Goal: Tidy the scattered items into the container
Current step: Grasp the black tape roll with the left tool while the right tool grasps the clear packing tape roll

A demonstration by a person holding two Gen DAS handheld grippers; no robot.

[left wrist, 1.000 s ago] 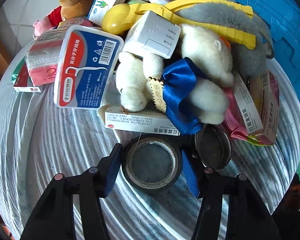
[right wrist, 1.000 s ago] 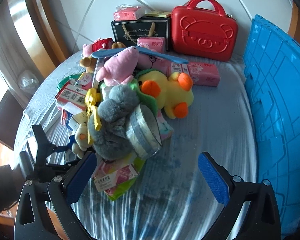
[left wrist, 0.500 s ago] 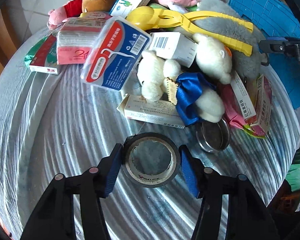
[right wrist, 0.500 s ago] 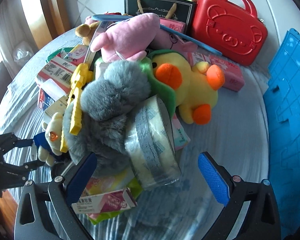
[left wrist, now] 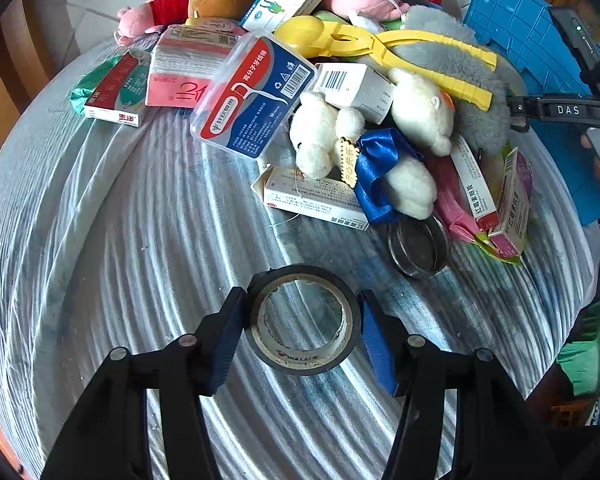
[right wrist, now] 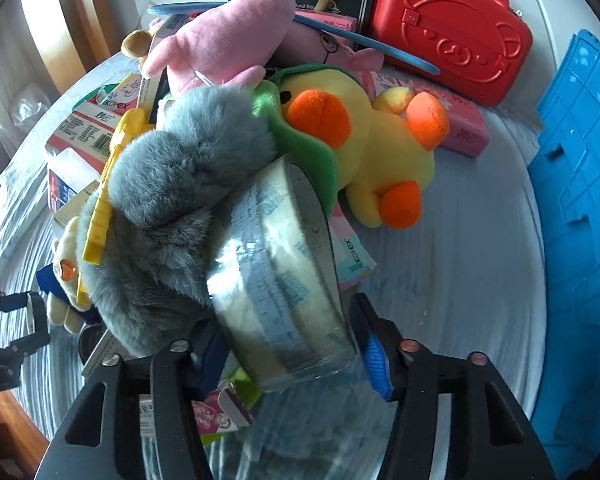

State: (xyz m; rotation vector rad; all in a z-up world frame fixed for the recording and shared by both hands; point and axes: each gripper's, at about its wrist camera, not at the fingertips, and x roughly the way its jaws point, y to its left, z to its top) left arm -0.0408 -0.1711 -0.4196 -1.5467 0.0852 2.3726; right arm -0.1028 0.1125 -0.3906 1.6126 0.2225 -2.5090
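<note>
The left hand-held gripper (left wrist: pixel 301 322) pinches a black ring-shaped tape roll (left wrist: pixel 301 320) lifted above the desk (left wrist: pixel 140 240); the right hand-held gripper (right wrist: pixel 290 354) straddles a wide clear tape roll (right wrist: pixel 276 272), contact unclear.

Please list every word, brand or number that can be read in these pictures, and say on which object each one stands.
"DAS": the right claw's black body, seen from the left wrist.
"Kotex": the pale tissue pack beside the big clear tape roll.
"Kotex": the red-and-white pack.
The Chinese print on the floss-pick box and medicine boxes is too small to read surely.
</note>
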